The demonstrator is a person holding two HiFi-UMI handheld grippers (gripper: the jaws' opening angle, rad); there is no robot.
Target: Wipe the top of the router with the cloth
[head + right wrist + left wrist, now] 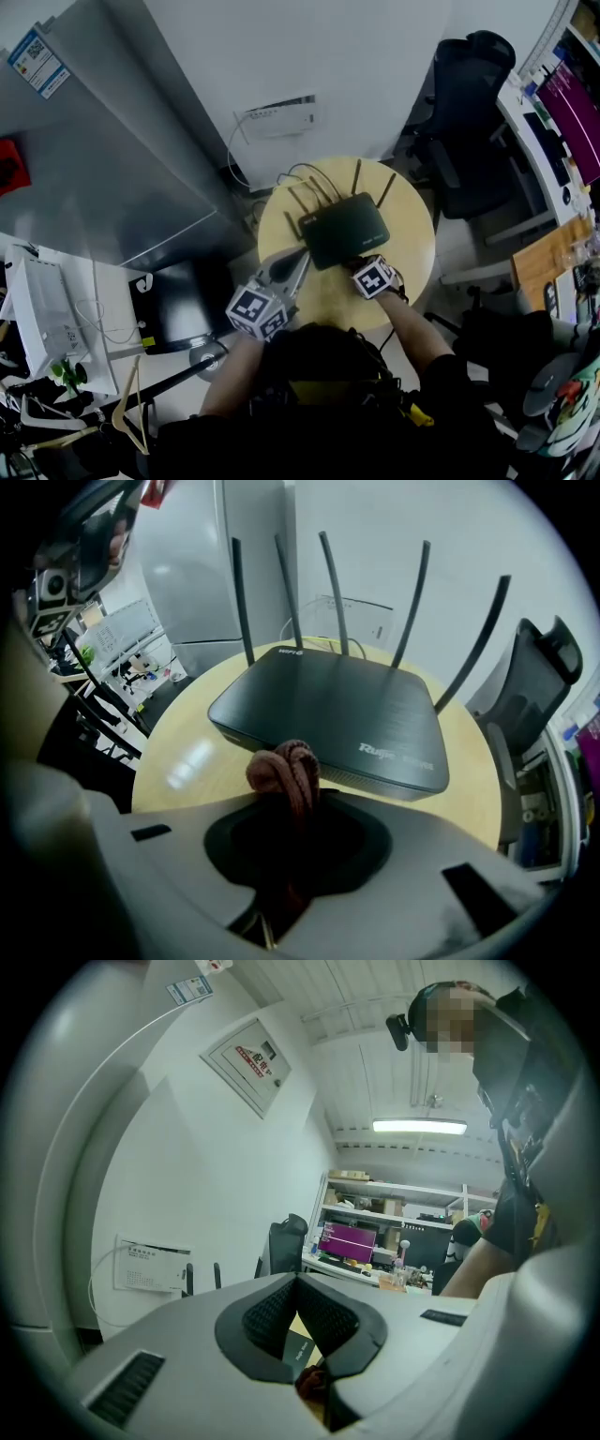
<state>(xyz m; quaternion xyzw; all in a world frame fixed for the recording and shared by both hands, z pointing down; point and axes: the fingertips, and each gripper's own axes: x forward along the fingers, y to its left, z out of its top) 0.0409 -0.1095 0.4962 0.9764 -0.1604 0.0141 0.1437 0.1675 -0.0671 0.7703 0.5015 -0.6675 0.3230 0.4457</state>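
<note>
A black router [345, 228] with several upright antennas lies in the middle of a round yellow table [412, 211]. My right gripper [362, 265] sits at the router's near edge. In the right gripper view the router [328, 710] fills the middle, and the right gripper [286, 794] is shut on a bunched reddish-brown cloth [284, 766] just in front of it. My left gripper [301, 256] lies at the router's left near corner. In the left gripper view the left gripper [298, 1282] points up at the room, its pads [267, 1316] pressed together with nothing seen between them.
A black office chair [469, 103] stands behind the table on the right. A white wall box [278, 117] with cables hangs on the wall behind. A desk with a purple screen [574, 105] is at far right; a grey cabinet [103, 150] and white shelf [47, 314] stand left.
</note>
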